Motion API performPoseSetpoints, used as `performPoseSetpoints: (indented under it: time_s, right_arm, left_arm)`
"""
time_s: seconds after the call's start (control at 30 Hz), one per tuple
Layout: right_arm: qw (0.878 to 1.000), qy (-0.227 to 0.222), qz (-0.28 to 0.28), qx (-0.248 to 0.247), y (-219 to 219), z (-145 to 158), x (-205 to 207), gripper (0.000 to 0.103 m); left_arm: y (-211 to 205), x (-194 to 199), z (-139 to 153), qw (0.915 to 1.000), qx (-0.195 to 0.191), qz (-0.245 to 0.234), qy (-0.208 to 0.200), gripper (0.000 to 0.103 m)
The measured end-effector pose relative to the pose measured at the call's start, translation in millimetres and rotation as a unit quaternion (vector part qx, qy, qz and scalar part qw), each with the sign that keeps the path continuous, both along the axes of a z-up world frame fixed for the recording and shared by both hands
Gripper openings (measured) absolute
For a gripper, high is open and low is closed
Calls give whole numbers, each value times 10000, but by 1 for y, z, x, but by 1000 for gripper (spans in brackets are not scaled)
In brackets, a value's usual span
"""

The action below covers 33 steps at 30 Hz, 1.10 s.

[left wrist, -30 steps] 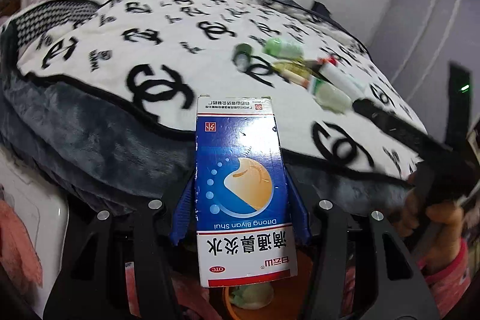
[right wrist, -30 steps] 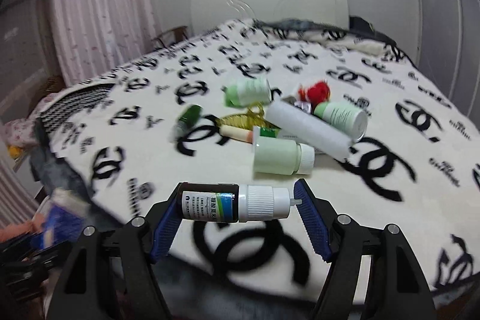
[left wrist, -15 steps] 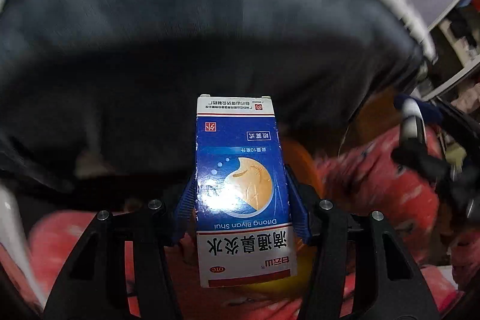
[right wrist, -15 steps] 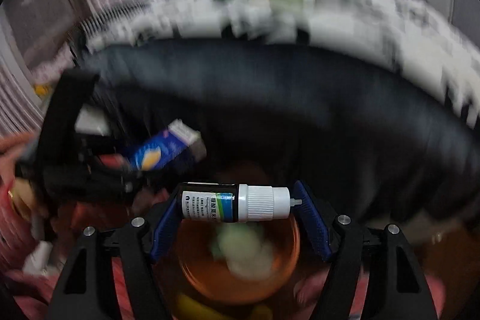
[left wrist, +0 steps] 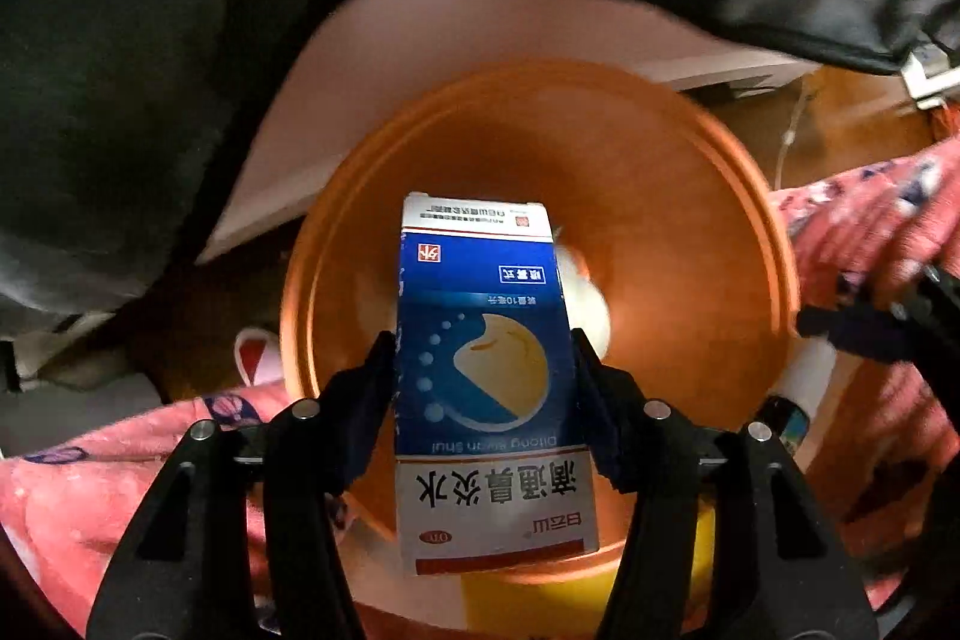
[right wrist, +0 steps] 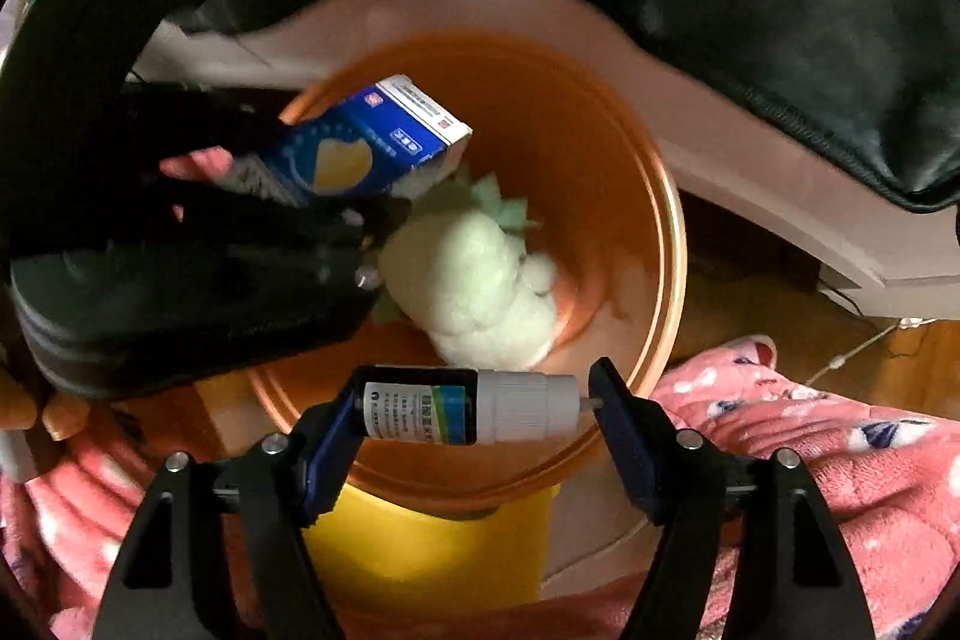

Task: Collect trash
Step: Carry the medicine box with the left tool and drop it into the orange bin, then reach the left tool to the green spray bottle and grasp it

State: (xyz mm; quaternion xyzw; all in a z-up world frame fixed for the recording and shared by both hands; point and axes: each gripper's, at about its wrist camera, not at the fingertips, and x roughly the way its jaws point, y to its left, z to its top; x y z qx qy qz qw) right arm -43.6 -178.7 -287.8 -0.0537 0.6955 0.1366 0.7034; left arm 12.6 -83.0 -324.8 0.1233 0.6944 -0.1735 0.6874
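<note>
Right gripper (right wrist: pixel 477 409) jaws just opened around dropper bottle (right wrist: pixel 468 405) above orange bin (right wrist: pixel 654 220).

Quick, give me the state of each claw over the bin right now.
Left claw: shut on the blue medicine box.
Right claw: jaws just opening; the dropper bottle lies between them, a gap at its tip.

- We see both views dim, with a warm cast; the dark bedding (left wrist: pixel 150 70) across the top of each frame is nearly black.
- The orange bin (left wrist: pixel 690 196) rim smears with motion blur, as does the pink patterned fabric (right wrist: pixel 840 460) at lower right.
- The blue box (left wrist: pixel 483 340) and small bottle (right wrist: pixel 468 403) stay sharp.
- Fisheye bending curves the edges and the corners go black.
</note>
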Motion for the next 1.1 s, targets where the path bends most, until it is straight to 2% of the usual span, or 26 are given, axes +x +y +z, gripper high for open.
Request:
performPoseSetpoints:
  time_s: [0.07, 0.13, 0.17, 0.3, 0.4, 0.5, 0.57, 0.6, 0.67, 0.7, 0.8, 0.87, 0.93, 0.97, 1.1]
  right_arm:
    - [10000, -30, 56, -41, 0, 1, 0, 81]
    - [9999, -103, 31, -1, -1, 4, -3, 88]
    - [9999, -120, 2, 15, -6, 3, -4, 88]
    - [9996, -240, -145, 101, -13, 8, -4, 88]
    - [9980, -470, -315, 267, -18, 19, -3, 88]
    - [9912, -955, -704, 586, -34, 47, -5, 88]
    - [9836, -1319, -959, 768, -43, 66, -8, 88]
    - [9762, -1641, -1112, 881, -53, 82, -11, 88]
    - [9642, -2150, -1239, 932, -64, 105, -13, 88]
    - [9542, -2521, -1282, 971, -71, 123, -16, 88]
    - [9292, -3253, -1346, 1123, -83, 164, -21, 88]
    - [9132, -3633, -1352, 1257, -89, 186, -25, 89]
    - [9000, -3944, -1314, 1314, -92, 209, -27, 91]
    - [8968, -4026, -1290, 1304, -92, 218, -26, 92]
    - [8841, -4322, -1183, 1324, -86, 241, -22, 92]
  left_arm:
    - [2, -1, -4, 9999, 35, 100, 104, 57]
    - [8, 1, -3, 9998, 9, 210, 75, 66]
    - [10, 2, -2, 9997, -4, 248, 51, 67]
    - [13, 3, 4, 9994, 13, 335, -53, 67]
    - [11, 2, 20, 9986, -105, 452, -258, 67]
    - [19, -5, 46, 9968, -298, 524, -525, 67]
    - [32, -13, 74, 9937, -413, 574, -874, 68]
    - [35, -17, 84, 9920, -466, 593, -1015, 68]
    - [50, -25, 115, 9856, -669, 698, -1386, 68]
    - [60, -28, 134, 9810, -796, 779, -1588, 68]
    - [80, -29, 183, 9641, -1089, 1006, -2201, 70]
    - [94, -27, 216, 9503, -1229, 1180, -2607, 76]
    - [104, -16, 247, 9387, -1369, 1291, -2889, 76]
    - [106, -10, 256, 9357, -1403, 1306, -2962, 76]
    - [112, 31, 299, 9191, -1208, 1360, -3495, 78]
